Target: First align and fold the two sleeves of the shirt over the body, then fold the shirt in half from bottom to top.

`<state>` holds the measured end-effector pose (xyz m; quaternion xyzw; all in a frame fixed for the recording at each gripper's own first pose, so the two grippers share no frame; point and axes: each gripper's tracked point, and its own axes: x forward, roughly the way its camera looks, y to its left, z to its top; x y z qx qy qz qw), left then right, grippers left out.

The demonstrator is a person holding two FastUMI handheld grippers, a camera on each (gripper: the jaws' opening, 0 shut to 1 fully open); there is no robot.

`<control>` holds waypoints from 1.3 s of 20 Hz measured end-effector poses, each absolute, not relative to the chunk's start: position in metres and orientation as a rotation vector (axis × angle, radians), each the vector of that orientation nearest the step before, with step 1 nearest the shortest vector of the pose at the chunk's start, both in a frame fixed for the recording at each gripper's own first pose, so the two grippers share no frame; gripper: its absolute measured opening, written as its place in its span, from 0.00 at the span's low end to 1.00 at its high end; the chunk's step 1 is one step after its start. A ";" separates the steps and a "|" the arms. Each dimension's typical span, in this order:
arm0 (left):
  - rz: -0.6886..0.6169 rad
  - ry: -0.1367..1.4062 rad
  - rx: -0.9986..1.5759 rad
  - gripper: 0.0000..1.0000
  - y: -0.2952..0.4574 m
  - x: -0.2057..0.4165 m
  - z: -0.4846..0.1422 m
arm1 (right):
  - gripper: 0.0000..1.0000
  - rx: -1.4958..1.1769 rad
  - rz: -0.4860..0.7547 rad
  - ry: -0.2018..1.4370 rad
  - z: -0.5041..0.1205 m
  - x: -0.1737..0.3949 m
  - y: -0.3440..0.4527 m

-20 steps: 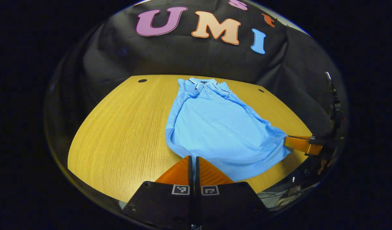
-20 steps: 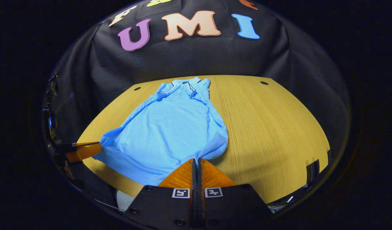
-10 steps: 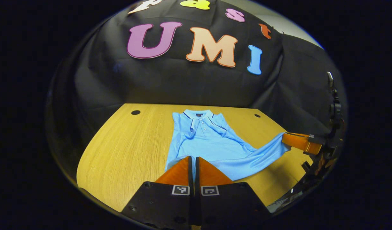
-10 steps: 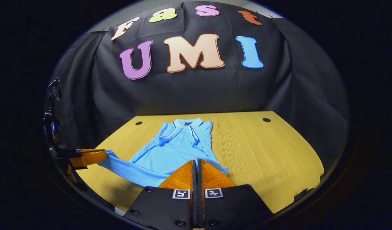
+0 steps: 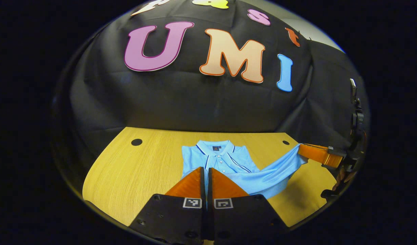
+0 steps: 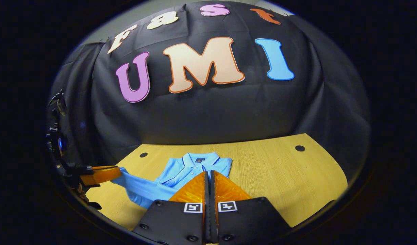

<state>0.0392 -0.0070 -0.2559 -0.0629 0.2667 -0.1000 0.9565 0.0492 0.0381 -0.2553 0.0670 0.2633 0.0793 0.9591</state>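
Blue shirt [image 5: 225, 161] lies on the table [image 5: 133, 170], collar at the far side. Left gripper [image 5: 205, 178] and right gripper [image 6: 209, 183] each have fingers pressed together, pinching the hem. Hem is lifted over the body: bottom-to-top fold in hand. Next move likely calls for lowering both corners level near the collar.

The polo shirt [image 5: 229, 163] is soft knit cloth, matt, its lifted hem smooth with a few loose folds. The table [image 5: 144, 170] is wood or wood-look laminate with a fine straight grain and a low satin sheen. The booth wall [image 6: 208, 112] is matt black cloth, faintly creased. The gripper bodies look like matt plastic.
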 end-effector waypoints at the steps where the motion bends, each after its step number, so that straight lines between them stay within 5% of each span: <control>1: -0.200 0.537 -0.124 0.00 -0.007 0.054 -0.258 | 0.02 0.134 0.166 0.535 -0.260 0.062 0.039; 9: -0.145 0.549 -0.094 0.00 -0.001 0.156 -0.300 | 0.02 0.131 0.163 0.545 -0.320 0.159 0.037; 16: -0.061 0.629 -0.018 0.00 0.012 0.180 -0.363 | 0.03 0.125 0.092 0.698 -0.411 0.177 0.017; 18: -0.040 0.604 -0.044 0.03 0.013 0.181 -0.354 | 0.22 0.118 0.100 0.638 -0.389 0.180 0.013; 19: -0.029 0.585 -0.059 0.08 0.015 0.175 -0.340 | 0.40 0.110 0.104 0.604 -0.375 0.180 0.014; 21: -0.005 0.545 -0.058 0.53 0.023 0.166 -0.311 | 0.78 0.086 0.103 0.531 -0.333 0.171 0.013; 23: 0.008 0.470 -0.051 0.99 0.032 0.151 -0.267 | 0.99 0.067 0.096 0.435 -0.280 0.153 0.013; 26: -0.001 0.358 -0.039 0.95 0.039 0.109 -0.195 | 0.98 0.070 0.093 0.322 -0.202 0.104 0.022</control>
